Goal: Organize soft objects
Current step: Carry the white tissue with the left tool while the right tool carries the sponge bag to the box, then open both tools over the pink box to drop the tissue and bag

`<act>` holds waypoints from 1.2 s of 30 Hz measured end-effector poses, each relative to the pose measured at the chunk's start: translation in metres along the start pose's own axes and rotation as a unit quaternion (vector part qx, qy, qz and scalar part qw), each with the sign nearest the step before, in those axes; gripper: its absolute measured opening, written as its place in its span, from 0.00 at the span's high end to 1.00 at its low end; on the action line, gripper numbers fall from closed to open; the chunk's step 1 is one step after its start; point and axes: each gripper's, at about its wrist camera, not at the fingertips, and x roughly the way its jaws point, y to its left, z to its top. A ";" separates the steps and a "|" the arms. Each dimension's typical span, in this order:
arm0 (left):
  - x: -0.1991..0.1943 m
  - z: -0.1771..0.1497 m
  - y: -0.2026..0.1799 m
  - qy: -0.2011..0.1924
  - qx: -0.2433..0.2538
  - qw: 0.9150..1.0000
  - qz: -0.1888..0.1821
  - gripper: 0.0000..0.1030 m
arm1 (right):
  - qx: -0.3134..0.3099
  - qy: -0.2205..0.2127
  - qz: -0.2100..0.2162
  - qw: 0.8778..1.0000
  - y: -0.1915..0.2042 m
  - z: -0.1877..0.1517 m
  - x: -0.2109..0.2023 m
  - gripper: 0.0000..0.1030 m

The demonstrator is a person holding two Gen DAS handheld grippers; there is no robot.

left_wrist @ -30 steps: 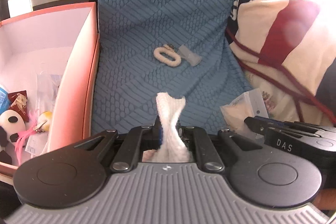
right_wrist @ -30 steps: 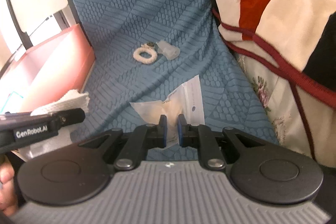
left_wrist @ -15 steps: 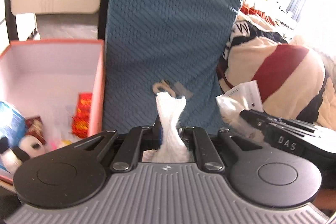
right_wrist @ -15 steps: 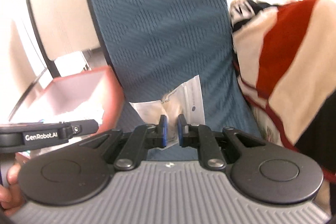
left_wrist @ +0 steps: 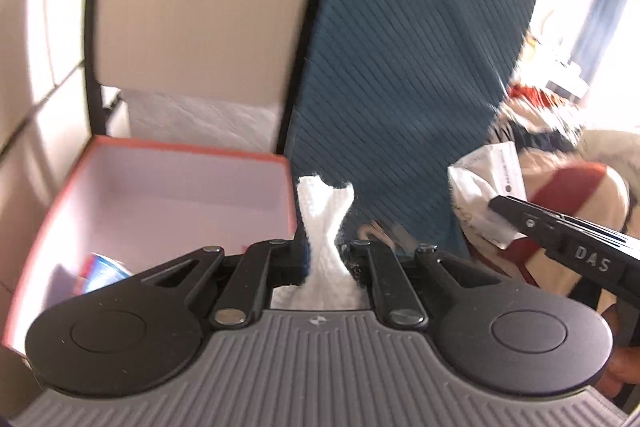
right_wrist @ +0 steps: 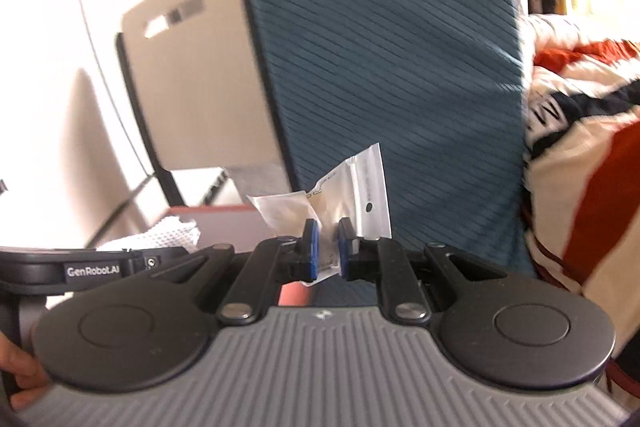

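My left gripper [left_wrist: 326,259] is shut on a white knitted cloth [left_wrist: 325,211] that sticks up between its jaws, held in the air beside the right wall of the pink box [left_wrist: 188,155]. My right gripper [right_wrist: 325,247] is shut on a crinkled clear plastic packet [right_wrist: 352,183] with a white card inside. That packet [left_wrist: 486,187] also shows at the right of the left wrist view, pinched by the right gripper's fingers [left_wrist: 516,207]. The white cloth [right_wrist: 160,233] and the left gripper's fingers [right_wrist: 156,261] appear at the lower left of the right wrist view.
A blue textured cushion [left_wrist: 408,67] stands behind both grippers. The pink box holds a blue-and-red item [left_wrist: 102,265] in its near corner. A beige chair back [right_wrist: 192,79] is at the left. A red, cream and black striped blanket [right_wrist: 580,163] lies at the right.
Both grippers have risen off the blue cushion with their loads and tilted up. The white ring and small clear item on the cushion have dropped out of sight.
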 end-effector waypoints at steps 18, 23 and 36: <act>-0.016 0.004 0.137 0.007 -0.093 0.994 0.058 0.90 | -0.063 0.087 0.080 0.991 0.100 0.007 0.073 0.86; 0.004 -0.018 0.158 0.045 -0.089 0.992 0.077 0.90 | -0.059 0.146 0.089 0.984 0.114 -0.018 0.108 0.86; 0.030 -0.053 0.187 0.101 -0.098 0.985 0.097 0.89 | -0.067 0.237 0.095 0.965 0.132 -0.057 0.157 0.85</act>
